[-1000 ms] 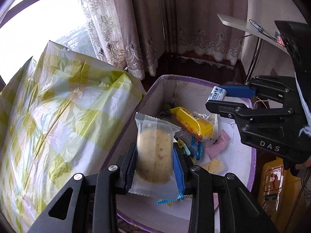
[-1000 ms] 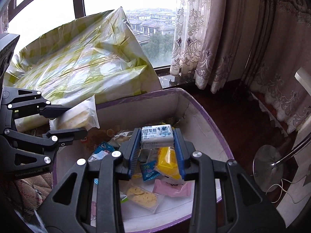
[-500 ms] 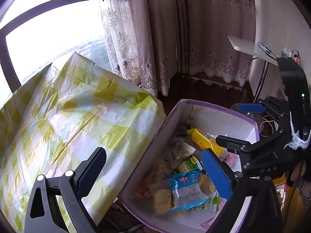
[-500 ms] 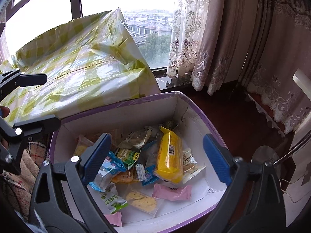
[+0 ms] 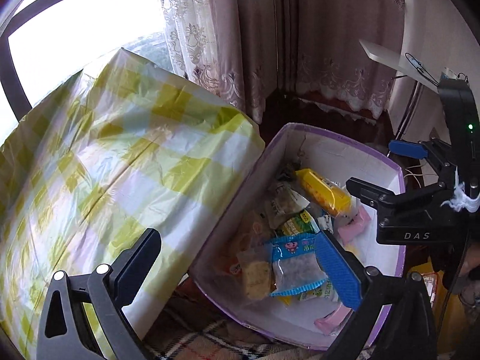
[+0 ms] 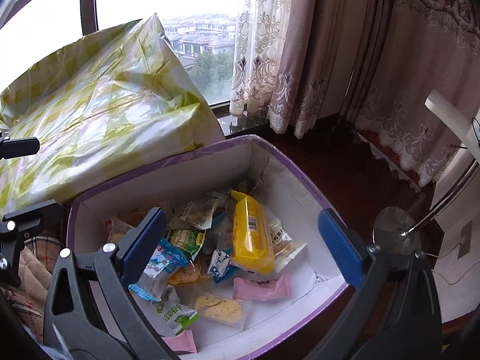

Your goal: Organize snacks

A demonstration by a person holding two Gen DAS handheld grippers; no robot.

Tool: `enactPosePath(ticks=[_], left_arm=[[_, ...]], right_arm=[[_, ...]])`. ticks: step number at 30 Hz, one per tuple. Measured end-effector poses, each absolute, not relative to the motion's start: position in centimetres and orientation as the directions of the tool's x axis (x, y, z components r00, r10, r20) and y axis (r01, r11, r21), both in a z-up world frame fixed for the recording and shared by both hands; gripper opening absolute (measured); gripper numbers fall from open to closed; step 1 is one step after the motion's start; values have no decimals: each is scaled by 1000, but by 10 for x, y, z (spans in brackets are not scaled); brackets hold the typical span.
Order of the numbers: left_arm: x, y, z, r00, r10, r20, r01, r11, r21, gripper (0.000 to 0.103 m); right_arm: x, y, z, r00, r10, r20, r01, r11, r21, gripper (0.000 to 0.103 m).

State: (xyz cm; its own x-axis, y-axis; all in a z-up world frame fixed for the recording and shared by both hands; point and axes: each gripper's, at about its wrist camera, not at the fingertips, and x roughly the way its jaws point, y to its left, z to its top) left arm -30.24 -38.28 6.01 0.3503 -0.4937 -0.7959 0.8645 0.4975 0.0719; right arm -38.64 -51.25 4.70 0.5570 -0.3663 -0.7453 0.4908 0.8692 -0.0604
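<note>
A white box with a purple rim (image 5: pixel 330 135) (image 6: pixel 270 147) holds several wrapped snacks. Among them are a long yellow packet (image 5: pixel 324 189) (image 6: pixel 252 240), a blue packet (image 5: pixel 297 267) (image 6: pixel 159 267), a cracker packet (image 6: pixel 219 304), a small blue-white candy (image 6: pixel 219 262) and pink packets (image 6: pixel 262 288). My left gripper (image 5: pixel 240 267) hovers over the box's left wall, jaws opening wide, nothing between them. Above the middle of the box my right gripper (image 6: pixel 241 243) is also opening and holds nothing. Each gripper shows in the other's view: right (image 5: pixel 381 169), left (image 6: pixel 27 180).
A yellow-green checked plastic cover (image 5: pixel 120 165) (image 6: pixel 105 105) lies over a raised surface left of the box. A plaid blanket (image 5: pixel 210 342) lies under the box's near corner. Curtains and a window stand behind. A white tabletop (image 6: pixel 450 114) on a metal stand is at the right.
Both grippers have opened. The left one let go of the round cake packet and the right one let go of the small blue-white candy; both now lie in the box. The left view shifted left.
</note>
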Motion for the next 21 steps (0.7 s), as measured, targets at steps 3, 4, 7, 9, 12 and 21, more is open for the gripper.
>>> enactPosePath(ticks=[3, 4, 7, 9, 12, 21], left_arm=[[-307, -386, 48, 329, -469, -820, 874, 481, 75, 103], [-308, -387, 44, 319, -461, -828, 877, 475, 74, 103], [-310, -391, 34, 295, -437, -850, 885, 460, 70, 103], [-310, -392, 29, 280, -424, -861, 890, 452, 66, 103], [-311, -392, 24, 266, -410, -872, 893, 447, 62, 103], [-317, -390, 13, 265, -381, -886, 906, 413, 94, 103]], right_arm=[[-383, -515, 29, 497, -335, -800, 501, 864, -50, 101], [-383, -514, 23, 483, -320, -815, 502, 864, -42, 101], [-386, -511, 15, 460, -304, -834, 505, 862, -36, 101], [-386, -511, 14, 454, -305, -837, 507, 861, -38, 101], [-387, -513, 14, 453, -301, -839, 514, 858, -31, 101], [-384, -517, 13, 447, -299, -843, 530, 848, -20, 101]])
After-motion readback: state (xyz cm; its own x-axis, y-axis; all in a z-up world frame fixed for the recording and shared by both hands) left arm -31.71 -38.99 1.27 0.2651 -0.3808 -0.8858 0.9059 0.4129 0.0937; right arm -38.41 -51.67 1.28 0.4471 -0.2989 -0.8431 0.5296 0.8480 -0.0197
